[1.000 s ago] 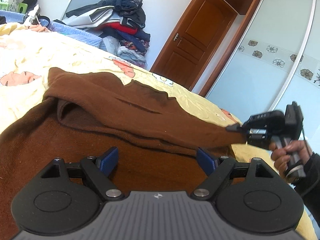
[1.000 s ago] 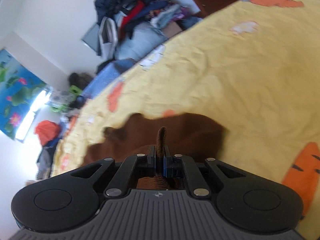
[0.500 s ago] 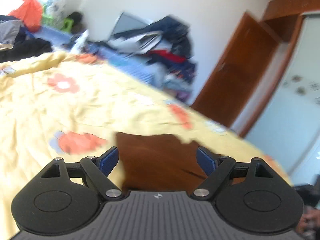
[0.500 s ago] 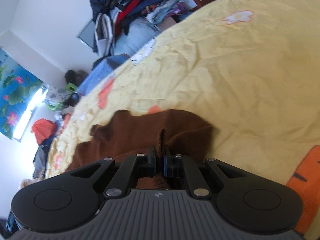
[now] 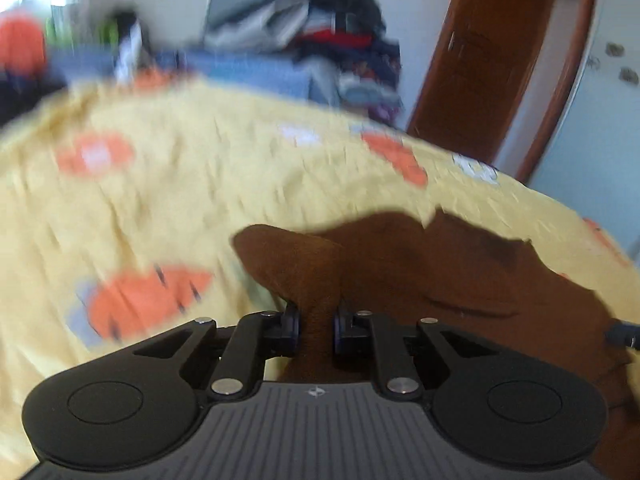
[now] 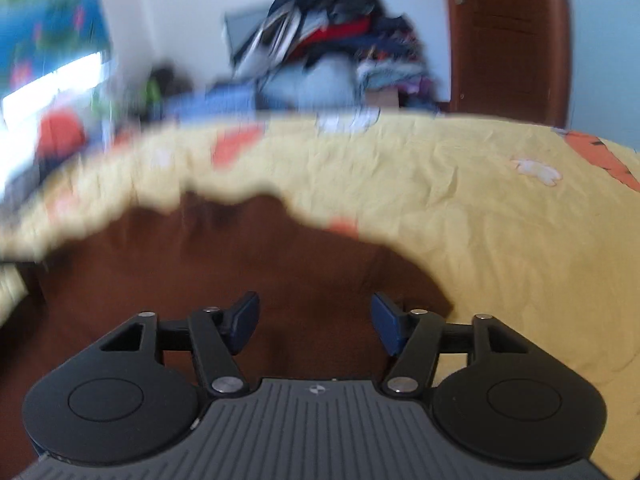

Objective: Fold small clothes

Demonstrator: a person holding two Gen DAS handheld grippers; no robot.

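A brown knit garment [image 5: 460, 272] lies on the yellow bedsheet [image 5: 200, 200]. In the left wrist view my left gripper [image 5: 316, 330] is closing on a bunched fold of this brown fabric, which rises as a lobe between the pads and pokes out ahead of them. In the right wrist view the brown garment [image 6: 280, 264] spreads flat under my right gripper [image 6: 316, 320], whose jaws are opening; nothing sits between its blue pads [image 6: 244, 316], and the cloth lies below them. Both views are motion-blurred.
The yellow sheet [image 6: 460, 200] with orange carrot prints stretches right and ahead. A heap of clothes [image 6: 340, 40] is piled against the far wall beside a brown wooden door [image 6: 508, 32]. A pale wardrobe panel [image 5: 600, 120] stands at the right.
My left gripper was open over the garment and has closed on a fold of it. My right gripper let go of the brown strip it pinched, spread its jaws and rolled level.
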